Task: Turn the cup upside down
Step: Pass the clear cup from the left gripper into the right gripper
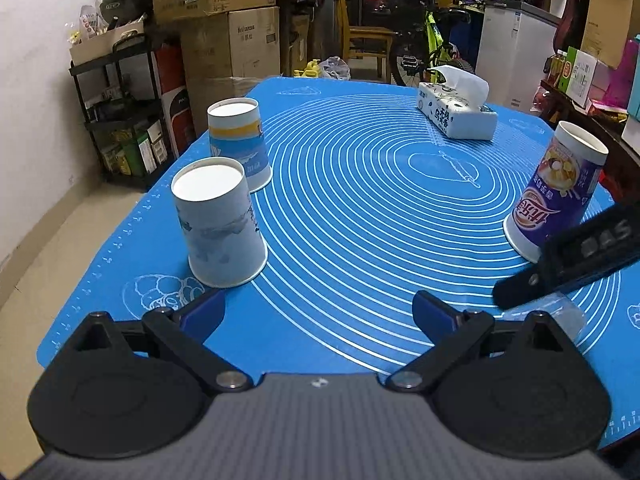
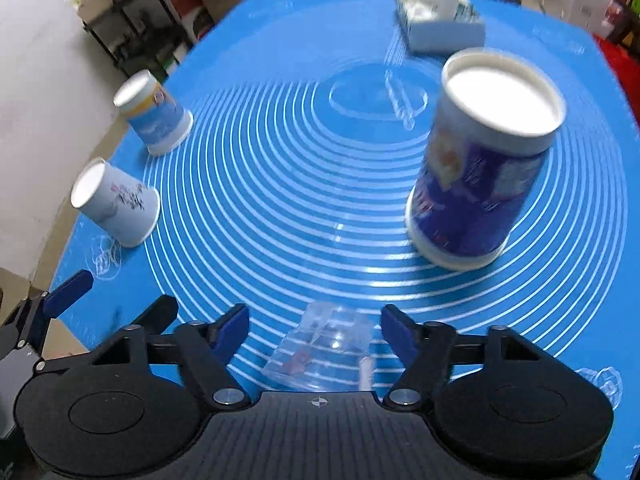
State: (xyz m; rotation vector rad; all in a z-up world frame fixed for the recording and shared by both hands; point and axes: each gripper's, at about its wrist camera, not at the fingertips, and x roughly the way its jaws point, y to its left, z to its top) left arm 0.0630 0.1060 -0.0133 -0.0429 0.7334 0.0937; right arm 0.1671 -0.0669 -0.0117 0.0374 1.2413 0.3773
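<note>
Three paper cups stand upside down on the blue mat (image 1: pixel 360 184): a white and pale blue cup (image 1: pixel 220 224) near left, a blue and yellow cup (image 1: pixel 240 144) behind it, and a purple cup (image 1: pixel 556 192) at right. A clear plastic cup (image 2: pixel 324 352) stands upside down on the mat between my right gripper's (image 2: pixel 314 328) open fingers, not touched. It shows faintly in the left wrist view (image 1: pixel 544 316). My left gripper (image 1: pixel 318 310) is open and empty over the mat's near edge. The right wrist view is blurred.
A tissue box (image 1: pixel 456 114) sits at the far side of the mat. Stacked cardboard boxes (image 1: pixel 224 20), a black shelf (image 1: pixel 120 120), a bicycle (image 1: pixel 428 40) and a white appliance (image 1: pixel 516 48) stand beyond the table. The left gripper shows at the left edge of the right wrist view (image 2: pixel 48 312).
</note>
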